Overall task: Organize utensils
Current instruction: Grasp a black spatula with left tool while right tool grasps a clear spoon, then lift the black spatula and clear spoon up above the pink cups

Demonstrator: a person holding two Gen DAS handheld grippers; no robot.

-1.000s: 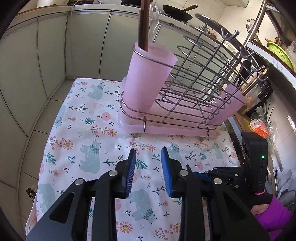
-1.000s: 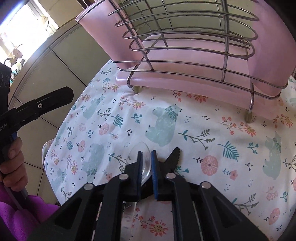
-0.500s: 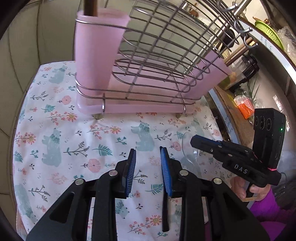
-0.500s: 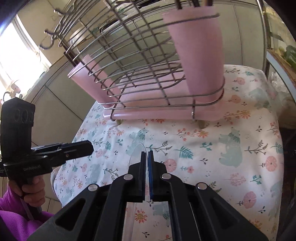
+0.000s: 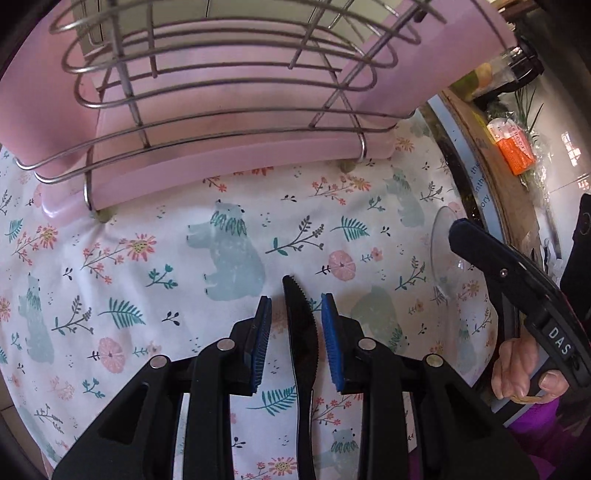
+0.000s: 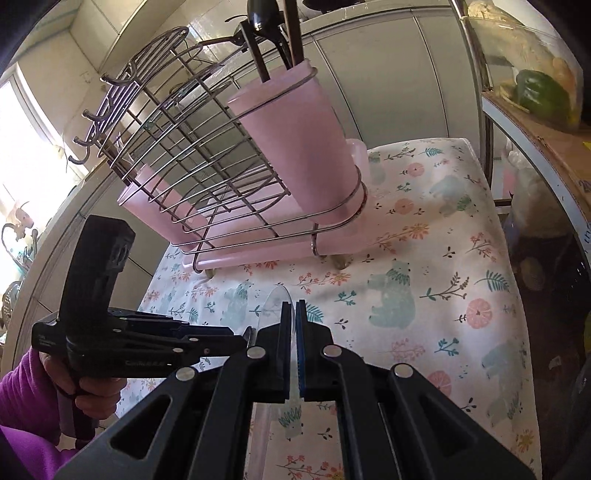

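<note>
A black serrated plastic knife (image 5: 301, 325) lies on the floral cloth (image 5: 221, 229). My left gripper (image 5: 295, 325) is open, its blue pads on either side of the blade, not touching it. My right gripper (image 6: 293, 332) is shut on a clear plastic spoon (image 6: 275, 302), held above the cloth; the spoon's bowl (image 5: 443, 251) shows in the left wrist view too, beside the right gripper (image 5: 480, 243). The pink utensil cup (image 6: 295, 147) in the wire rack (image 6: 192, 155) holds several dark utensils (image 6: 273, 33).
The pink drip tray (image 5: 229, 147) under the rack stands just behind the knife. A cardboard box with an orange packet (image 5: 513, 147) sits off the table's right edge. Tiled wall (image 6: 388, 74) rises behind the rack.
My left gripper has dropped and moved forward so its open pads now straddle the black knife. My right gripper, shut on the clear spoon, has lifted and swung away from the rack.
</note>
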